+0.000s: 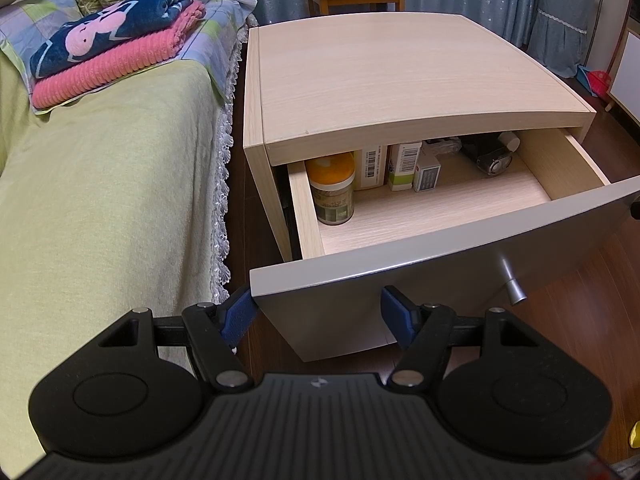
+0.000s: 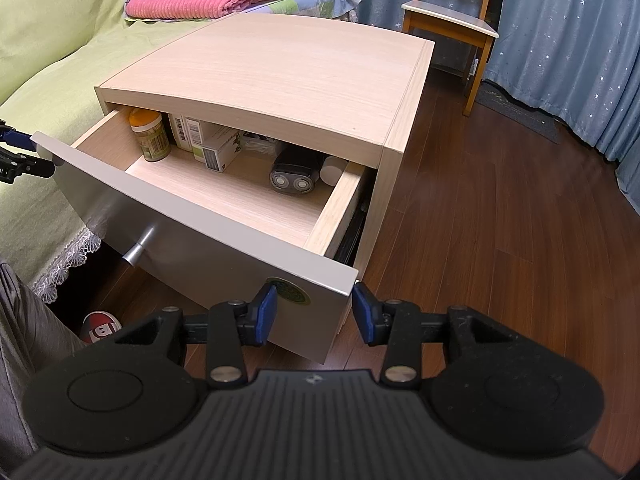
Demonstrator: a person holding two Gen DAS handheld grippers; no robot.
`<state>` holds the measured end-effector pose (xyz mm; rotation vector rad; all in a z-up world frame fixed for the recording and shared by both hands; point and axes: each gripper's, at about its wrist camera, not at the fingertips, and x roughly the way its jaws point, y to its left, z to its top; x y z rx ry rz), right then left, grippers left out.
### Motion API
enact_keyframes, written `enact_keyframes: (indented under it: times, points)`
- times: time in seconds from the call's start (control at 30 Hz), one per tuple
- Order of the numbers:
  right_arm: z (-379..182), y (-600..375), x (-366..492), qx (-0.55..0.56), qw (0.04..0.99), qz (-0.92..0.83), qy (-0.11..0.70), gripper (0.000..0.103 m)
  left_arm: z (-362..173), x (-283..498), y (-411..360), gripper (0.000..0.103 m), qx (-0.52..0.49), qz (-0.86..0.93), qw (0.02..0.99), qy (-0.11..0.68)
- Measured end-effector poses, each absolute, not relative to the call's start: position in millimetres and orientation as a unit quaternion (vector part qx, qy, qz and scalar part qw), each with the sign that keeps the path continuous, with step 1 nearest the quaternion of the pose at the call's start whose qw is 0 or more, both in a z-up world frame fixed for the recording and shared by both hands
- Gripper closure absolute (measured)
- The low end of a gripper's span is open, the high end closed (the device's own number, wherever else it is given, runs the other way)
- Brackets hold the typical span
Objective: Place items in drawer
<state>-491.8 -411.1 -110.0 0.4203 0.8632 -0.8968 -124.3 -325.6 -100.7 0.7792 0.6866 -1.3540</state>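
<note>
- The left hand-held gripper point(image 1: 320, 312) was nearest, its blue pads point(image 1: 236, 316) spread wide and released, straddling the left corner of the grey drawer front point(image 1: 360, 300); whether either pad touched the panel could not be told.
- The right hand-held gripper point(image 2: 314, 312) was likewise released, its blue pads point(image 2: 266, 312) apart on either side of the right corner of the same drawer front point(image 2: 200, 240), beside a round green sticker point(image 2: 289, 291).
- A metal knob point(image 1: 510, 282) stuck out of the drawer front.
- The drawer point(image 1: 400, 216) stood pulled out of the light-wood nightstand point(image 1: 392, 80).
- Inside, along the back, stood an orange-capped jar point(image 1: 332, 188) at the left, then barcoded boxes point(image 1: 400, 166), a small white box point(image 2: 218, 154), and a black electric shaver point(image 2: 292, 174) lying near the right wall.
- The front part of the drawer floor point(image 2: 240, 204) carried nothing.
- The nightstand's top point(image 2: 280, 76) was bare.
- A bed with a green cover point(image 1: 108, 200) stood just left of the nightstand, with folded pink and navy blankets point(image 1: 112, 44) on it.
- A wooden chair point(image 2: 452, 20) stood behind, before blue star-patterned curtains point(image 2: 560, 40).
</note>
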Motion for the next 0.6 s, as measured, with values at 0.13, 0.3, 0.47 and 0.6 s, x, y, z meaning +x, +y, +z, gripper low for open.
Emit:
enact_keyframes:
  times: [0.13,0.3,0.47,0.6]
  points:
    - [-110.0,-412.7,-491.2,0.195,0.792,-0.417,0.402,0.065,-100.7,-124.4,-326.1,0.034,0.344,-0.598,0.658,0.303]
    - [-109.9,-413.5,-491.6,0.195,0.792,-0.417,0.401,0.065,-100.9,-124.0,-325.8,0.034,0.343,-0.598,0.658,0.302]
    - [-110.0,-414.7,-491.5,0.195,0.792,-0.417,0.401,0.065,-101.0,-123.5,-326.4,0.034,0.343,-0.598,0.658,0.302]
    - [-110.4,-416.2,-491.0,0.195,0.792,-0.418,0.4,0.065,-101.2,-123.7,-327.8,0.034,0.343,-0.598,0.659,0.301]
